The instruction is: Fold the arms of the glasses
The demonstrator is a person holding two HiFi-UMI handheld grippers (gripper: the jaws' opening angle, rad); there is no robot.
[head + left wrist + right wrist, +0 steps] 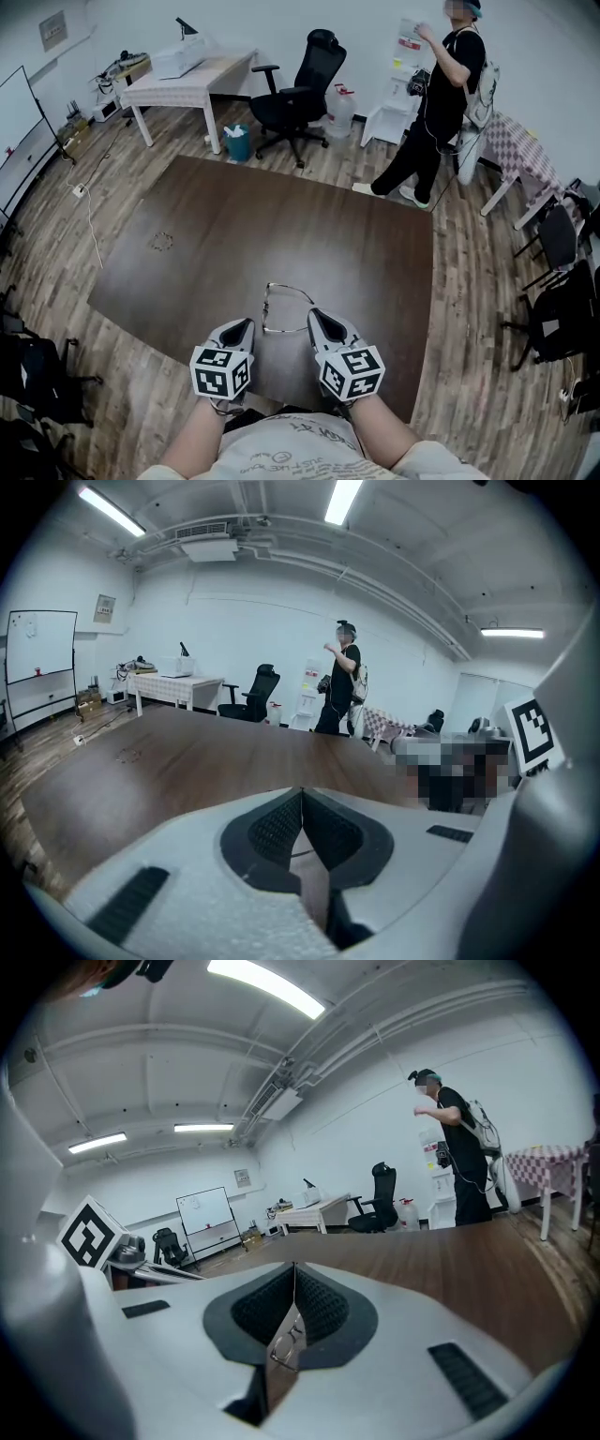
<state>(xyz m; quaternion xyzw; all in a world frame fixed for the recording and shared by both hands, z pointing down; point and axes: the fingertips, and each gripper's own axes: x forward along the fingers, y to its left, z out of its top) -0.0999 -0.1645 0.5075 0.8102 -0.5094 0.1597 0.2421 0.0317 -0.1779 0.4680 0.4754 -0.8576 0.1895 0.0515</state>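
Glasses [284,309], thin and faint, between left gripper [247,322] and right gripper [313,313], fingers [274,829] together.

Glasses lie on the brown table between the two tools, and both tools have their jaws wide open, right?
Not quite. The glasses do lie on the brown table between the left tool and right tool, but both tools' jaws are together, as each gripper view shows.
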